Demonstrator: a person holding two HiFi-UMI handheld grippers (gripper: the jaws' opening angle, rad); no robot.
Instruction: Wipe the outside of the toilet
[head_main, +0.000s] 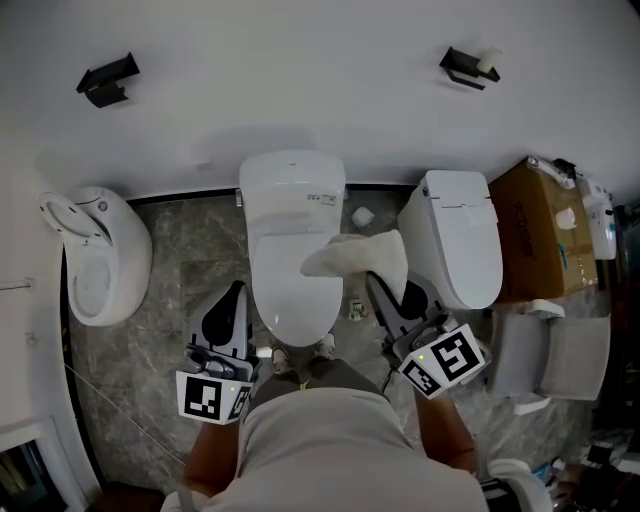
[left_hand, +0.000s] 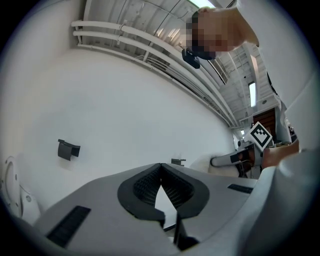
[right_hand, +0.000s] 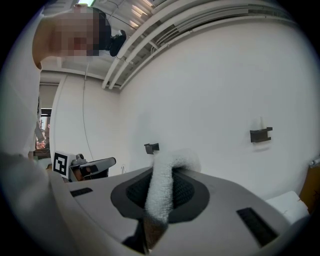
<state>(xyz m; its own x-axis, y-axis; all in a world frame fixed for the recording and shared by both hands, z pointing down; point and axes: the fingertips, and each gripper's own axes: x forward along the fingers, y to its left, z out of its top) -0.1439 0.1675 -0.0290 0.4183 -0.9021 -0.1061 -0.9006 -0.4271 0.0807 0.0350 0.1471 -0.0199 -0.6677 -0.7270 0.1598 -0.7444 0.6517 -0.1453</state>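
The toilet (head_main: 292, 250) stands with its lid down just ahead of my jaws, its bowl between the two grippers. My right gripper (right_hand: 162, 172) has its jaws pinching a white cloth (head_main: 360, 255), whose loose end flops forward past the tips, over the lid (whether it touches, I cannot tell). My left gripper (left_hand: 161, 167) has its jaws pressed together on nothing. To wipe well, I judge, I should lay the cloth flat, press lightly, and sweep from the lid down the bowl's sides.
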